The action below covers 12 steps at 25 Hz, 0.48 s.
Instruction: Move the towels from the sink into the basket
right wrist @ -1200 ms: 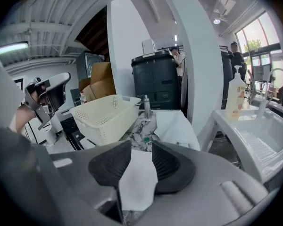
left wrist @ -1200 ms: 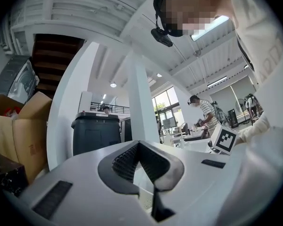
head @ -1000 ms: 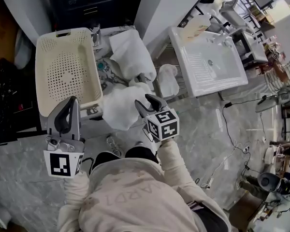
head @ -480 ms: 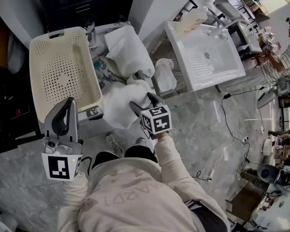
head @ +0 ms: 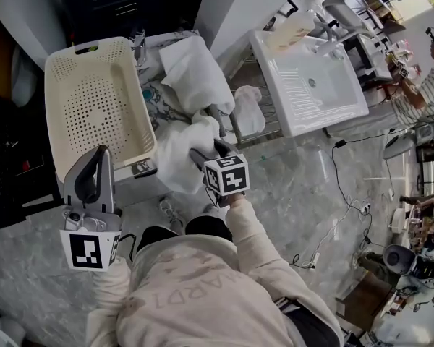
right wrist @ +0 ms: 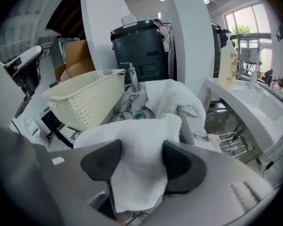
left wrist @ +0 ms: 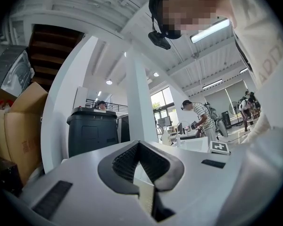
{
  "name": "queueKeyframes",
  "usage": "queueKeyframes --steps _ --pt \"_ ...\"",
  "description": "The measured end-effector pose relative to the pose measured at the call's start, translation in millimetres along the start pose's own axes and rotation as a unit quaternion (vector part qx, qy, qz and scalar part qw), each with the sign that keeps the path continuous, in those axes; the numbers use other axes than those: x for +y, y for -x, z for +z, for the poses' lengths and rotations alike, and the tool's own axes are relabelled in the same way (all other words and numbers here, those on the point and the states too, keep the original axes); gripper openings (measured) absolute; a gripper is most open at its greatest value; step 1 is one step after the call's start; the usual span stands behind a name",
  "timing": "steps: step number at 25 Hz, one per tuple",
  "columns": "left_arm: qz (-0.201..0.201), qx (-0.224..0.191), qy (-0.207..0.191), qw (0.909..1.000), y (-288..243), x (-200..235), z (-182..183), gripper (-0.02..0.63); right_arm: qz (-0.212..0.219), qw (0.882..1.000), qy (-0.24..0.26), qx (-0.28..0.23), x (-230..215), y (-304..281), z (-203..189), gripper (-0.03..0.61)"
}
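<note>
Right gripper point(right wrist: 141, 150) point(head: 207, 149): the jaws are wide apart and have just been closing a bit. A white terry towel point(right wrist: 137, 138) point(head: 175, 157) is bunched in the gap and touches both dark pads, with no clear squeeze seen. The towel's long axis runs along the jaws. One end hangs back into the gap toward the gripper body. The other leads ahead and up to the edge of the marble-patterned sink point(right wrist: 129, 102) point(head: 153, 96), and the rest spreads left of the jaws. The gripper tilts down onto it.

Just beyond the jaws, a second white towel point(right wrist: 172, 98) point(head: 195, 74) is heaped over the sink's right part, long axis pointing away from the jaws. A chrome tap point(right wrist: 130, 76) stands upright behind it at the sink's far edge. A cream perforated plastic basket point(right wrist: 87, 102) point(head: 94, 107) sits ahead-left of the jaws beside the sink, its long side running away from them. A white ceramic basin point(right wrist: 254, 102) point(head: 311, 85) is off to the right, well apart.

Left gripper point(left wrist: 137, 146) point(head: 101, 154): the jaws are closed tip to tip with nothing between them. It points level, apart from both towels, with its tips near the basket's near end. A dark bin point(left wrist: 92, 131) stands far ahead.
</note>
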<state>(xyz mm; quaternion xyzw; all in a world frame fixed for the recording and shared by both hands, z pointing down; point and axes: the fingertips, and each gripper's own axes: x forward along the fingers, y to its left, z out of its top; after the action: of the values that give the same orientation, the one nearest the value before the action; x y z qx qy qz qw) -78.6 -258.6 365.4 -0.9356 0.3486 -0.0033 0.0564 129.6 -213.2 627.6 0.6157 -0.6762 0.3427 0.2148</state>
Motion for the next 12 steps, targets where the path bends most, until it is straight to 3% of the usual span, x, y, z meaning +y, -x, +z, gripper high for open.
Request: queueKeyframes --steps 4,12 --pt "0.001 -0.003 -0.001 1.0000 0.7 0.4 1.0 0.002 0.013 1.000 -0.021 0.005 9.8 -1.0 -0.5 0.144" --pt "0.003 -0.007 -0.007 0.9999 -1.2 -6.1 7.4 0.002 0.039 0.996 -0.052 -0.064 12.1 21.0 11.9 0.098"
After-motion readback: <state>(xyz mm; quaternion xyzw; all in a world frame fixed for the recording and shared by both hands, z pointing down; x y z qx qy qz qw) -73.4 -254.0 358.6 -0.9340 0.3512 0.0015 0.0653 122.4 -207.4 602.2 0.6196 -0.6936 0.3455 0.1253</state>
